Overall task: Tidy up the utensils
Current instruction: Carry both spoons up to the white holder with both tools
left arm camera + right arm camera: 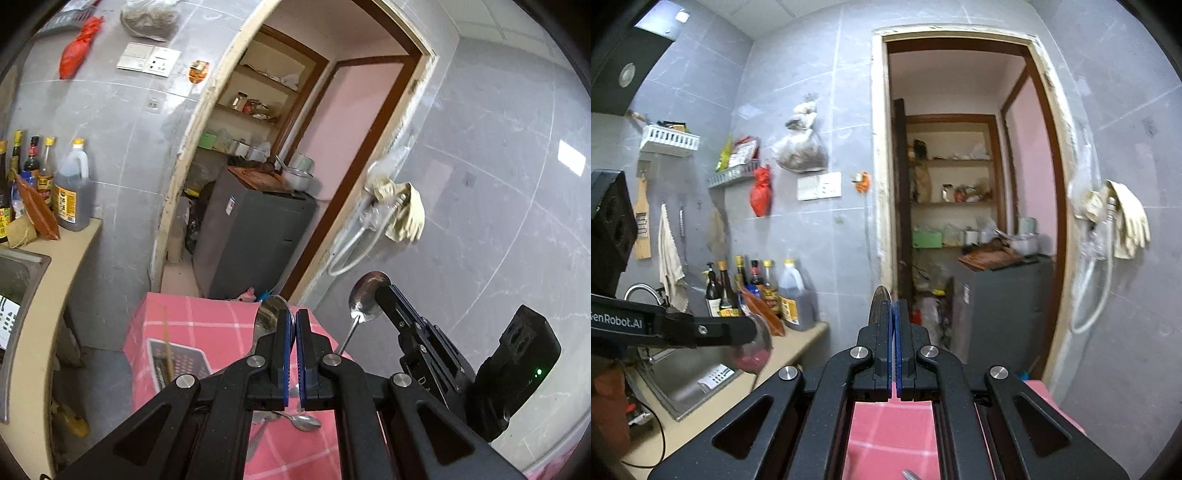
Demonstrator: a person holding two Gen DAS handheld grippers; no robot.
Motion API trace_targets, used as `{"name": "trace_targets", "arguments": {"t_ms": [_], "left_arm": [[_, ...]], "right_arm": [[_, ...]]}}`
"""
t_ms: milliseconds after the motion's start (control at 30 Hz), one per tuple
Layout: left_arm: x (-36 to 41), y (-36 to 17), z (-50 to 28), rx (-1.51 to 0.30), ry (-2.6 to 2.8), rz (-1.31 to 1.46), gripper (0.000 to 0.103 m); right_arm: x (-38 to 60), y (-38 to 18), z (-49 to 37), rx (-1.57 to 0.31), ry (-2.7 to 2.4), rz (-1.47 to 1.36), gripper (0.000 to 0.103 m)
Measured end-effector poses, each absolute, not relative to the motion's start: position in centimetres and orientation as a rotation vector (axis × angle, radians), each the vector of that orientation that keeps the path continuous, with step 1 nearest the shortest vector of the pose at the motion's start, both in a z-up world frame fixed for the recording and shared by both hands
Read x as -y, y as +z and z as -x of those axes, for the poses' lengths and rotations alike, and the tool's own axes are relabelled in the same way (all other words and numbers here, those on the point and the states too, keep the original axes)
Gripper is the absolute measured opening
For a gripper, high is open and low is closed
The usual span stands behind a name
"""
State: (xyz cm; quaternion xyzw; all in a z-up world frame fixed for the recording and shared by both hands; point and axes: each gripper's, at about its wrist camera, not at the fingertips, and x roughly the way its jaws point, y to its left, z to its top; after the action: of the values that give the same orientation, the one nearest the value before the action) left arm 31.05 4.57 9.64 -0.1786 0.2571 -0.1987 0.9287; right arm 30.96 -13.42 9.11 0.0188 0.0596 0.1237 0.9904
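My left tongs (291,325) and right tongs (894,314) each pinch a shiny steel spoon (269,314) (bowls up) above the pink checked tablecloth (207,325).

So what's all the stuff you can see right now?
loose spoon: one, silver, on the tablecloth
left spoon: one, silver, in the left gripper
right spoon: one, silver, in the right gripper
tablecloth: one, pink checked, on the table
chopsticks: count unclear, pale, across a grey tray
bottles: about six, mostly dark, on the counter
sink: one, steel, in the counter
red bag: one, hanging on the wall
left gripper: one, black, blue pads, shut
right gripper: one, black, blue pads, shut
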Motion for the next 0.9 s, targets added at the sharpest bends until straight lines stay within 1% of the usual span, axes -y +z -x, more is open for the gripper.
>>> {"name": "trace_targets", "arguments": {"t_ms": [233,567,700,900], "left_arm": [[-7.1,7.5,-33.2,-0.543,-0.451,0.472,0.003],[-9.1,3.4,-34.2,-0.541,-0.493,0.595,0.004],[-9.5,3.7,-34.2,-0.527,-0.506,0.617,0.004],[-10.3,5.7,-34.0,-0.501,-0.563,0.684,0.004]], "right_arm": [[9.3,7.2,-31.9,-0.116,0.256,0.043,0.002],[7.4,3.7,-32.0,-0.166,0.230,0.115,0.001],[7.5,3.2,-32.0,-0.183,0.224,0.111,0.002],[8.1,3.3,-32.1,-0.178,0.214,0.092,0.002]]}}
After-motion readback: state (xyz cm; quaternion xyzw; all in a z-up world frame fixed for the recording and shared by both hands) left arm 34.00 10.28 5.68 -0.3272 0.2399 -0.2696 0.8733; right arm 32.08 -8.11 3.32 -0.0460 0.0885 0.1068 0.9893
